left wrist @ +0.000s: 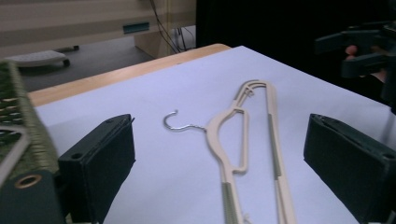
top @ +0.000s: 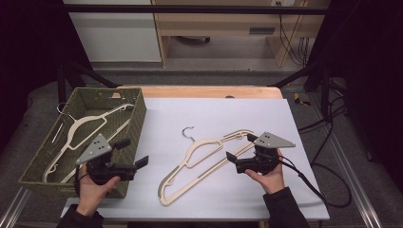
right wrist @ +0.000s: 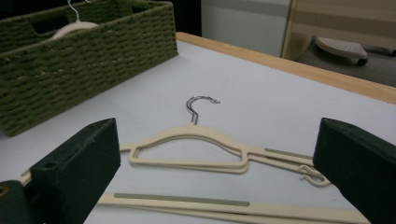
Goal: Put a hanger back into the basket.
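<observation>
Your left gripper [top: 135, 153] hangs over the right wall of the green woven basket [top: 45, 156], at about eight o'clock on the table, jaws spread wide with nothing between them. Your right gripper [top: 240, 146], at about four o'clock, is likewise released and holds nothing; its jaws point left, just beside the right end of the cream hangers [top: 202, 159]. Those hangers lie flat and stacked on the white tabletop [top: 247, 114] near the centre, between your two grippers, with their metal hooks [top: 188, 133] toward twelve o'clock. Another cream hanger [top: 83, 130] rests inside the basket.
</observation>
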{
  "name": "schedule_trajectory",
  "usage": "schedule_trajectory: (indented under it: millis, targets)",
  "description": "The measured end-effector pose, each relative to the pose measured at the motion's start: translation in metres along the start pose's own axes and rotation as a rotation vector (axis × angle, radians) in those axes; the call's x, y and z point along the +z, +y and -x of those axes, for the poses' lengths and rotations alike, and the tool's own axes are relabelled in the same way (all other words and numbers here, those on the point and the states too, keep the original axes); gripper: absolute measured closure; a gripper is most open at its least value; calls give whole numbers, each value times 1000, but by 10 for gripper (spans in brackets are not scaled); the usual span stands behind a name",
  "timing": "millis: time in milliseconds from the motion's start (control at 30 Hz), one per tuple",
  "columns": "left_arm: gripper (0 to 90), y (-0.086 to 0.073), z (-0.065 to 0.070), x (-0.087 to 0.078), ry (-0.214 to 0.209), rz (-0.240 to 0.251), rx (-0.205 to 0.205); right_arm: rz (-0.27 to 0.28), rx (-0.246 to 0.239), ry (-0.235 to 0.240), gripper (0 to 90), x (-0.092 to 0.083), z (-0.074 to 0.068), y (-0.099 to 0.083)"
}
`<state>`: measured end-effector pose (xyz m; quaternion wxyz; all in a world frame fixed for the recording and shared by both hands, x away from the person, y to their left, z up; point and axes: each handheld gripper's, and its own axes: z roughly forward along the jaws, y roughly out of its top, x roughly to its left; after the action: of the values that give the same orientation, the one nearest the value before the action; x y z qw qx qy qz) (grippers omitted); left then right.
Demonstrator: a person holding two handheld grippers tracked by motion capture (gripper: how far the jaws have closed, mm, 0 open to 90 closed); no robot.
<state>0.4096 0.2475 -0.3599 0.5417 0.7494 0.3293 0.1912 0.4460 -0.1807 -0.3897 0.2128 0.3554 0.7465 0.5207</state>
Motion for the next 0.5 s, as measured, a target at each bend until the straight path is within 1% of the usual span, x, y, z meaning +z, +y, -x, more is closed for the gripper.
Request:
schedule_trajectory:
  millis: [33, 100, 167, 233, 267, 300, 333, 367, 400, 433, 500]
  targets:
    - [88, -2, 4, 4, -7, -5, 5, 0, 0, 0, 24, 0, 0, 0]
    - [89, -6, 10, 11, -25, -21, 12, 3, 12, 1, 39, 5, 0, 2]
    - [90, -10, 15, 16, -24, -30, 32, 5, 22, 0, 49, 12, -1, 5]
    - [91, -14, 18, 21, -47, -29, 23, 1, 24, 1, 58, 20, -1, 8]
    - [92, -17, 19, 23, -49, -32, 22, -3, 33, -7, 69, 28, -2, 12]
    - [92, -21, 20, 26, -56, -40, 23, -2, 42, -11, 72, 33, -3, 14]
    - [91, -21, 20, 26, -56, -40, 23, -2, 42, -11, 72, 33, -3, 14]
    - [91, -23, 21, 28, -56, -41, 22, -3, 41, -10, 78, 37, -3, 16]
    - [91, -25, 21, 30, -61, -45, 20, -9, 49, -16, 83, 47, -5, 19]
    - [91, -27, 22, 32, -67, -51, 20, -9, 49, -16, 83, 47, -5, 19]
    - [90, -31, 23, 35, -69, -57, 23, -25, 47, -12, 86, 58, -7, 21]
